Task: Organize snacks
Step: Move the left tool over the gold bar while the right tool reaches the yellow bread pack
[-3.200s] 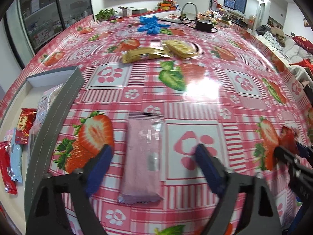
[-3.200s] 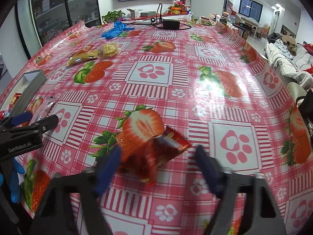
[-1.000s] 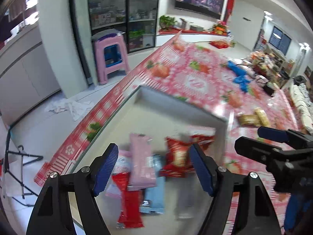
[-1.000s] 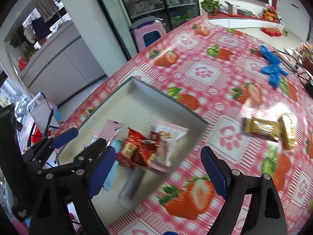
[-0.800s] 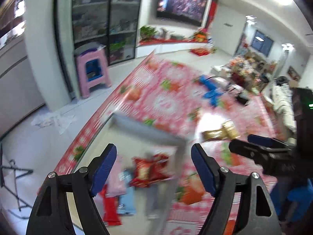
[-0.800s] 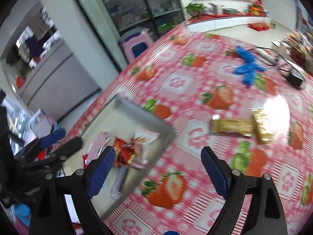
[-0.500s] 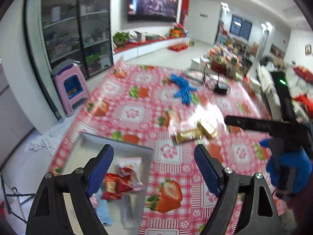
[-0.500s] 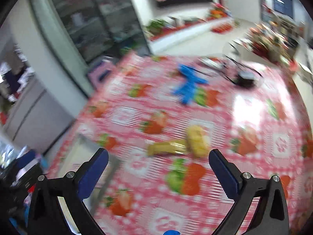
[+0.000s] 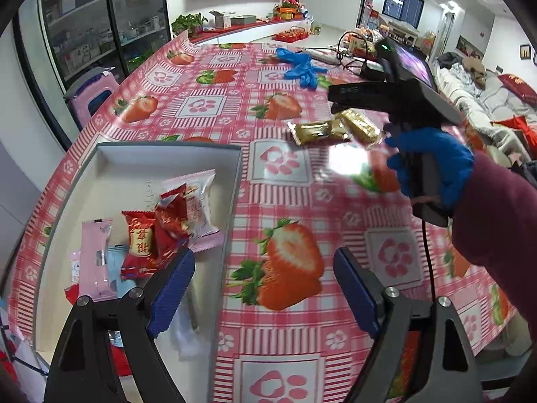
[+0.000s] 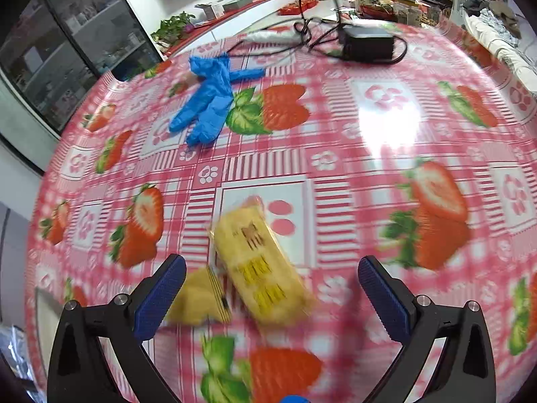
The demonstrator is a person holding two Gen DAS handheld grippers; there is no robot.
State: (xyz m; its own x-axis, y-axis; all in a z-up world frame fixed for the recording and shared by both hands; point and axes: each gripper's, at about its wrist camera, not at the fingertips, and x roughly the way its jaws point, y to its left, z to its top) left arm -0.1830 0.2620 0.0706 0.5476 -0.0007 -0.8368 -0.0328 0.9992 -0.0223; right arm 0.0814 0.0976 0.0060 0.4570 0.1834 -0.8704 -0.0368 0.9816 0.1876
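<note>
Snacks left to tidy are two: a yellow rectangular wafer pack [image 10: 261, 265] and a gold foil bar [image 10: 198, 297], touching on the strawberry-check desk [image 10: 369, 154], well apart from the grey tray [image 9: 235, 181] of packets. The right tool [image 10: 268, 295], jaws just widened and spread, straddles the yellow pack without pinching. Blur probably hides the edges, so settle lower, centre, then close. The left tool [image 9: 261, 285] hangs spread, empty.

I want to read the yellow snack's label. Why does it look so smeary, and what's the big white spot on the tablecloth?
Right wrist view: the yellow snack is smeared by motion blur, so its print is unreadable; the white spot is lamp glare on the shiny tablecloth. Left wrist view: sharper, the same glare sits beside the snacks.
</note>
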